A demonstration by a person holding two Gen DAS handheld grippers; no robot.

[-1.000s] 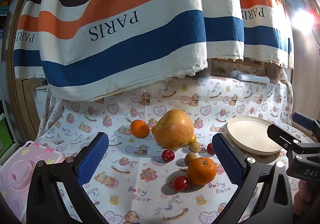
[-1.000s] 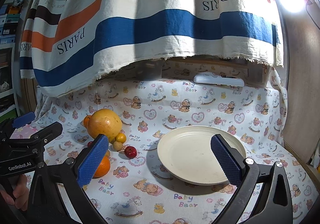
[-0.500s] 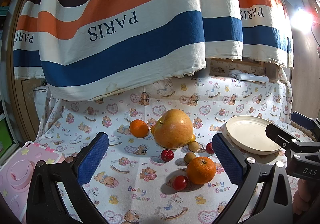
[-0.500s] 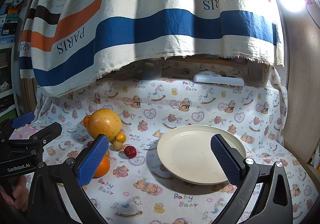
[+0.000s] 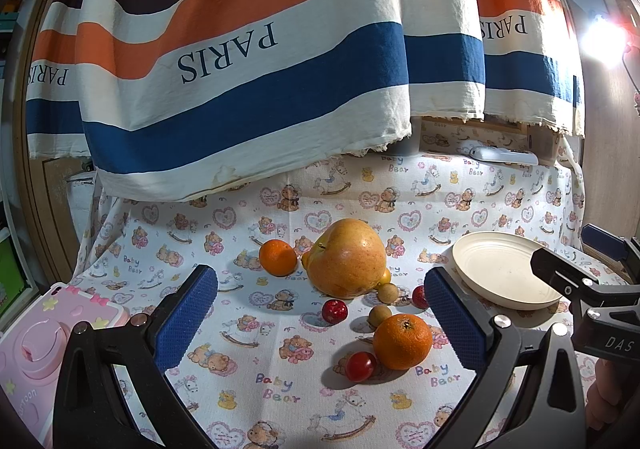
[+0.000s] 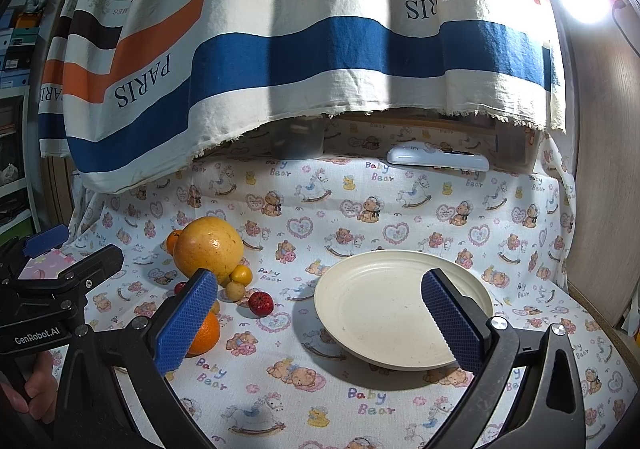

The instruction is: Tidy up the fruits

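Observation:
A big yellow-orange pomelo (image 5: 346, 259) sits mid-table, with an orange (image 5: 277, 257) to its left and another orange (image 5: 402, 341) in front. Red cherry tomatoes (image 5: 335, 311) and small brown longans (image 5: 387, 293) lie around them. An empty cream plate (image 5: 504, 275) stands to the right; it also shows in the right wrist view (image 6: 400, 309). My left gripper (image 5: 320, 323) is open and empty, hovering in front of the fruits. My right gripper (image 6: 320, 323) is open and empty above the plate's near side. The pomelo (image 6: 208, 247) lies to its left.
The table carries a Baby Bear cloth (image 5: 280, 389). A striped PARIS cloth (image 5: 240, 69) hangs over the back. A pink case (image 5: 36, 349) lies at the left edge. A white remote (image 6: 438, 159) rests at the back. A wooden wall (image 6: 600, 189) stands on the right.
Both grippers have barely drifted; the fruits and the plate have not moved.

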